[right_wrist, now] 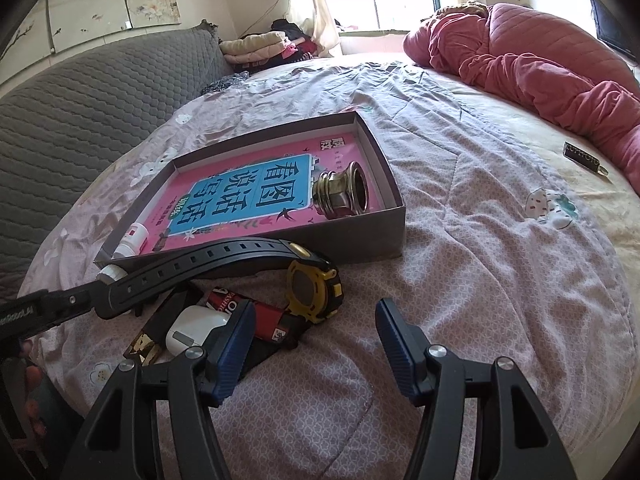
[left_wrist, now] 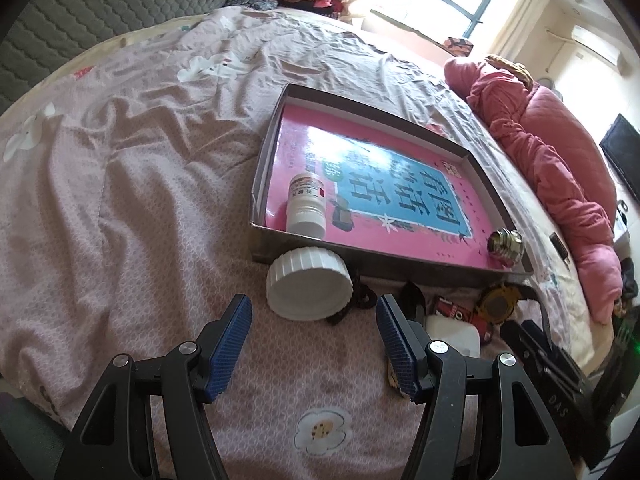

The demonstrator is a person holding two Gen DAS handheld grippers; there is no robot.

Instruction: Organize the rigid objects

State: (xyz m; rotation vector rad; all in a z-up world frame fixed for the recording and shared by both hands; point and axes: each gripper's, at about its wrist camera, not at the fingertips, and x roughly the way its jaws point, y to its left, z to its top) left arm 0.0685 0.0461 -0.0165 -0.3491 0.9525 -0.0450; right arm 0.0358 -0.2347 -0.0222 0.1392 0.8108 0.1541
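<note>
Rigid objects are split between a shallow cardboard box and the pink patterned bedsheet beside it; the box serves as the landmark.

Inside the box: a pink book with a blue title panel lines the floor. A small white pill bottle lies on its side on the book at the near left corner. A metal threaded fitting rests on the book by the right-hand end wall.

Outside the box, against its near wall: a larger white ribbed-cap jar lies on the sheet just beside the near left corner. Further along the near wall sits a cluster: a yellow-and-black wristwatch with its long black strap stretched along the wall, a red and black packet touching the watch, a white earbud case next to the packet, and a dark flat item with gold print, unclear.

Well beyond the box, near the pink quilt, a small dark tag-like item lies on the sheet.

Left gripper: jaws apart, nothing between the blue pads, the ribbed-cap jar just ahead of them.

Right gripper: jaws apart, empty, its left pad overlapping the earbud case and packet in view; contact cannot be told.
</note>
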